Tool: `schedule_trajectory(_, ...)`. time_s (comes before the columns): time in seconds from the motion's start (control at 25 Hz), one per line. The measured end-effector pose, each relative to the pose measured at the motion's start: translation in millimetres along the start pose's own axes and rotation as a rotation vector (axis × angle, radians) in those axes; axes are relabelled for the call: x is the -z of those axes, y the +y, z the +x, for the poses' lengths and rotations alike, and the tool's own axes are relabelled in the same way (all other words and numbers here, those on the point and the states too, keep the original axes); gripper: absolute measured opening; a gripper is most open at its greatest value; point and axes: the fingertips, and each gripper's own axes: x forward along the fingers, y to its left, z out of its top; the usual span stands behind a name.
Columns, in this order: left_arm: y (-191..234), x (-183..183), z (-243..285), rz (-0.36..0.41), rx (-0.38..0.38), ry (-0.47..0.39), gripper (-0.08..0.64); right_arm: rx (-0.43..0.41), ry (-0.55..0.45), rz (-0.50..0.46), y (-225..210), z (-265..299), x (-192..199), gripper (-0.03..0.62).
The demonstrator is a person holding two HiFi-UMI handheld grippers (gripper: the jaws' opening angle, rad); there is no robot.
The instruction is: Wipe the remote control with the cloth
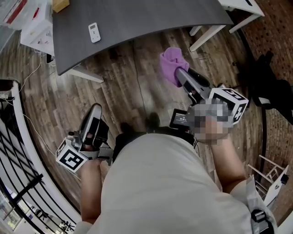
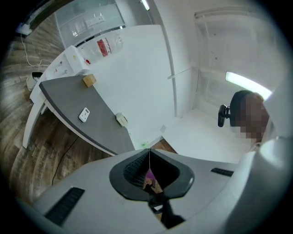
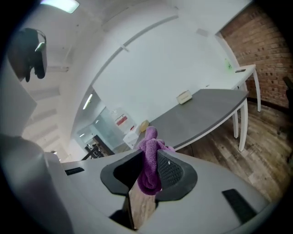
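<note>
The white remote control (image 1: pixel 94 32) lies on the dark grey table (image 1: pixel 151 18), far from both grippers; the left gripper view shows the remote control (image 2: pixel 84 114) small on the table (image 2: pixel 68 98). My right gripper (image 1: pixel 180 73) is shut on a bunched purple cloth (image 1: pixel 170 64), held over the wood floor just short of the table's front edge. In the right gripper view the cloth (image 3: pixel 149 160) is pinched between the jaws of the right gripper (image 3: pixel 150 171). My left gripper (image 1: pixel 94 110) hangs low at the left, shut, with nothing in it; its jaws meet in the left gripper (image 2: pixel 149 160) view.
A yellow-brown block (image 1: pixel 60 4) sits at the table's far left corner, and a small beige box (image 2: pixel 121 119) near its far edge. White table legs (image 1: pixel 208 36) stand ahead of the cloth. White boxes (image 1: pixel 34 25) and cables lie left of the table, a black railing (image 1: pixel 18 151) at far left.
</note>
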Motion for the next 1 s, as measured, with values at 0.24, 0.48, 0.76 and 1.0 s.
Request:
schedule_trajectory(0.24,-10,-14,-27,0.04,0.026,0.022,0.006,-0.066,-0.014,-0.068,52,7,14,0.1)
schedule_trajectory(0.48,-2,-21,-74,0.011,0.01,0.005,0.006,-0.107,-0.046,-0.262,106,17,11,0.1)
schedule_trajectory(0.76,0,-14,-84,-0.011,0.016,0.006,0.006,-0.122,-0.042,-0.3,122,19,11,0.1)
schedule_trajectory(1.0,-4,-13,-80,-0.007,0.032,0.022,0.006,-0.123,-0.017,-0.31,126,19,19,0.1)
